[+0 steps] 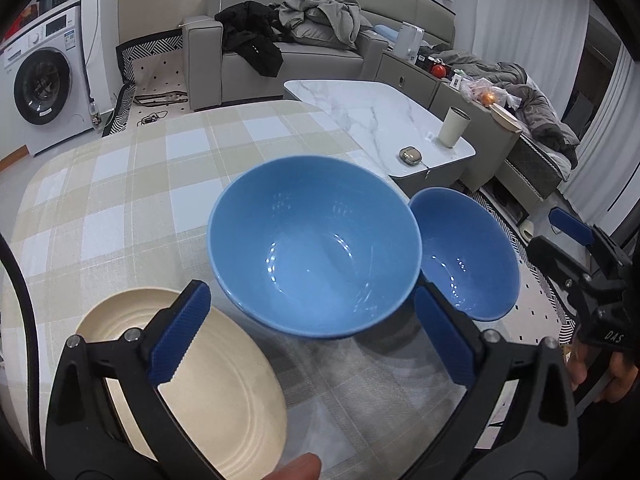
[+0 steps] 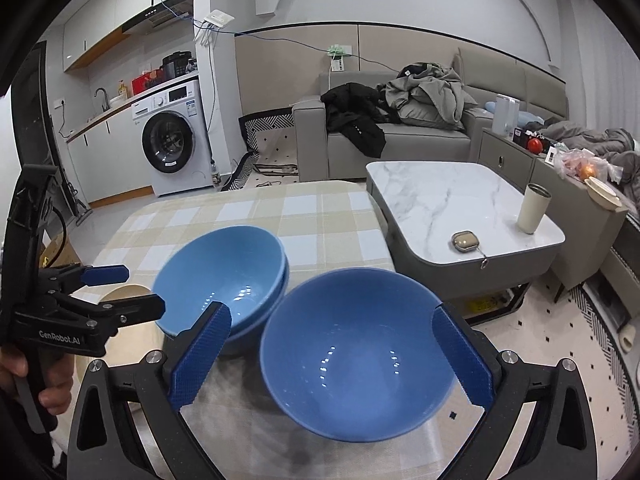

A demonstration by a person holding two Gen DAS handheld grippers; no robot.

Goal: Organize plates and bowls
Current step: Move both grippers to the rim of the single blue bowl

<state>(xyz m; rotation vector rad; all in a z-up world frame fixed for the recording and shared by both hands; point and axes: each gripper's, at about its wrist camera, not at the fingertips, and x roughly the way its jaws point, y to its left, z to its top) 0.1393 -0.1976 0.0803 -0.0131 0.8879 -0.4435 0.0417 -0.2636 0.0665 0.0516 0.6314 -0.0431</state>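
Lying at the far left on the checked surface, the cream plate sits partly under the left finger of the left gripper, whose jaws stand wide apart with nothing between the pads. Just ahead of that gripper, centred on its gap and clear of both fingers, is a stack of two blue bowls; in the right wrist view the lower bowl's rim shows below the upper one. Touching or just beside the stack on its right stands a single blue bowl. The right gripper hangs over it with jaws fully apart, one pad to each side of the bowl's near rim; neither pad clamps it. Beyond the surface's right edge sits a marble table carrying a cup.
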